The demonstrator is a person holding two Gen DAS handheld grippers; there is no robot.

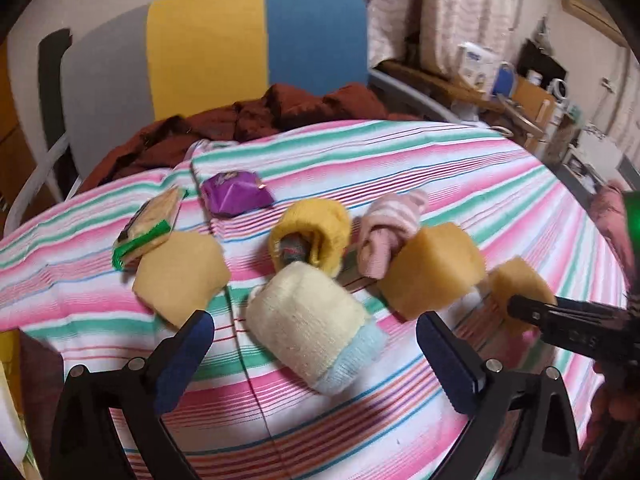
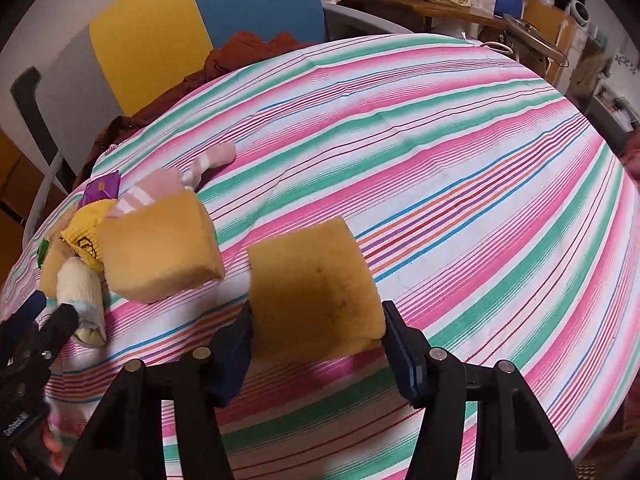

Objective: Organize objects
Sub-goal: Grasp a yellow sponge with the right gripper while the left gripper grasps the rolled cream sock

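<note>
On the striped bedsheet [image 1: 420, 168] lie a cream sock roll with a light blue cuff [image 1: 308, 324], a yellow sock roll [image 1: 310, 236] and a pink striped sock [image 1: 390, 228]. My left gripper [image 1: 306, 286] is open, its sponge pads [image 1: 180, 276] on either side of the cream roll, not touching it. My right gripper [image 2: 238, 268] is open and empty above the sheet, to the right of the socks; it also shows in the left wrist view [image 1: 560, 316]. The cream roll [image 2: 82, 292], yellow roll [image 2: 90, 228] and pink sock [image 2: 168, 184] show at left in the right wrist view.
A purple snack packet [image 1: 236, 194] and a green-edged biscuit packet [image 1: 150, 226] lie behind the socks on the left. A crumpled brown blanket [image 1: 248, 120] lies at the sheet's far edge before yellow and blue panels [image 1: 256, 40]. Cluttered shelves [image 1: 532, 92] stand at right.
</note>
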